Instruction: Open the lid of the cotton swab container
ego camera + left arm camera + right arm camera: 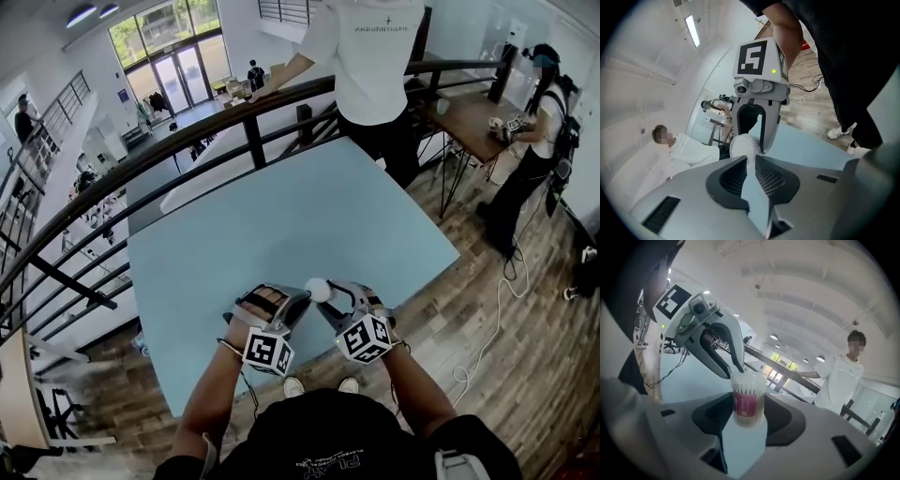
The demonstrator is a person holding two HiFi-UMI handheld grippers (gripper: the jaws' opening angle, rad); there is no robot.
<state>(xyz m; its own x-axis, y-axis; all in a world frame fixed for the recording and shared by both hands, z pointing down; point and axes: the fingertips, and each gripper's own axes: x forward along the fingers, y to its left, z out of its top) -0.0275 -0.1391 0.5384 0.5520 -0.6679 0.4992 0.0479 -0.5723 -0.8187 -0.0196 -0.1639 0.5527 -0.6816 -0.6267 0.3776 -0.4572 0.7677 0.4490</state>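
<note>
A clear cotton swab container with a red label and a white lid is held above the near edge of the light blue table. My right gripper is shut on the container's body, keeping it upright. From the opposite side my left gripper has its jaws nearly together, pinching the lid's edge. In the right gripper view the left gripper meets the container's top rim, and the lid looks seated. In the head view the container shows as a white disc between the left gripper and the right gripper.
A person in a white shirt stands at the table's far edge against a black railing. Another person stands by a wooden table at the right. A white cable lies on the wood floor.
</note>
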